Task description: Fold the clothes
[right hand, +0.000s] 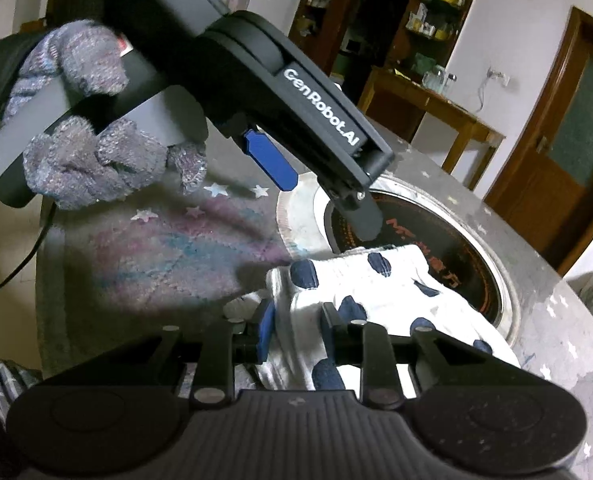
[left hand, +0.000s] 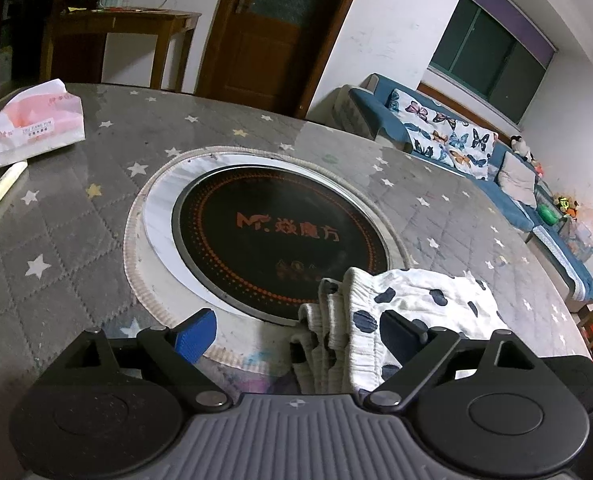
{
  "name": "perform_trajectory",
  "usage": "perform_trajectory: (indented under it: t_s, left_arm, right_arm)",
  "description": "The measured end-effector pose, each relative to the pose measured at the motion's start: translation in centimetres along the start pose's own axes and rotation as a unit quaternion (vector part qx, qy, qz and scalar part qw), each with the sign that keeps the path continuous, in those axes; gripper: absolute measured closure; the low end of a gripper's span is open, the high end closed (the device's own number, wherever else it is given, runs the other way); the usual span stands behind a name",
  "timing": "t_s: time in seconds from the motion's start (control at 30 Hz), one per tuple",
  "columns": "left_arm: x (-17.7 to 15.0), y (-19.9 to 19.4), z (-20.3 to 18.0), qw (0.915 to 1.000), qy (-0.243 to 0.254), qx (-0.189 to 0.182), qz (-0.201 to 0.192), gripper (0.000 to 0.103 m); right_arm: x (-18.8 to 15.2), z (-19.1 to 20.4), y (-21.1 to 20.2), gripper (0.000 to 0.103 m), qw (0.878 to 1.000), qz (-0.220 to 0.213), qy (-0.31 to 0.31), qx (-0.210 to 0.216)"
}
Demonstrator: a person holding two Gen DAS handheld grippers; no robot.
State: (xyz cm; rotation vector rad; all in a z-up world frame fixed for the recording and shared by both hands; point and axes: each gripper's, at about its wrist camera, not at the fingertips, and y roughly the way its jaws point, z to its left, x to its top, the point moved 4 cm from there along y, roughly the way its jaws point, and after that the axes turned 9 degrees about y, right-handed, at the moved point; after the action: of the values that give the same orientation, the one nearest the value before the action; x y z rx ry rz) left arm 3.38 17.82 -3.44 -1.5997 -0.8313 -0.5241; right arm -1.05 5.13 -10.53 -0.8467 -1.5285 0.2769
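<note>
A white garment with dark blue spots lies bunched on the grey star-patterned table cover, partly over the round black hob. My left gripper is open, with the cloth's gathered edge between its blue pad and black finger. In the right wrist view the same garment lies ahead. My right gripper is shut on a fold of it. The left gripper, held in a gloved hand, hovers open just above the cloth's far edge.
A round black induction hob with orange lettering sits in the table's middle. A pink tissue pack lies at the far left. A blue sofa stands beyond the table's right edge. A wooden side table and door are behind.
</note>
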Motion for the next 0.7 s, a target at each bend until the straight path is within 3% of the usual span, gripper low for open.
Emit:
perform_trajectory:
  t_s: [0.13, 0.4, 0.63, 0.7]
  left_arm:
    - [0.0, -0.1, 0.2, 1.0000, -0.008, 0.003, 0.000, 0.012]
    - [0.3, -0.8, 0.3, 0.9997, -0.024, -0.003, -0.009, 0.012]
    - [0.0, -0.3, 0.3, 0.9991, -0.041, -0.008, -0.001, 0.012]
    - [-0.3, 0.1, 0.2, 0.9991, -0.041, -0.010, 0.006, 0.012]
  right_arm:
    - [0.2, -0.9, -0.5, 0.094, 0.999, -0.004, 0.030, 0.014]
    - [1.3, -3.1, -2.8, 0.097, 0.994, -0.025, 0.097, 0.047]
    - [0.2, -1.0, -2.5, 0.097, 0.997, -0.020, 0.047, 0.055]
    - [-0.7, -0.2, -1.3, 0.089, 0.998, -0.004, 0.022, 0.053]
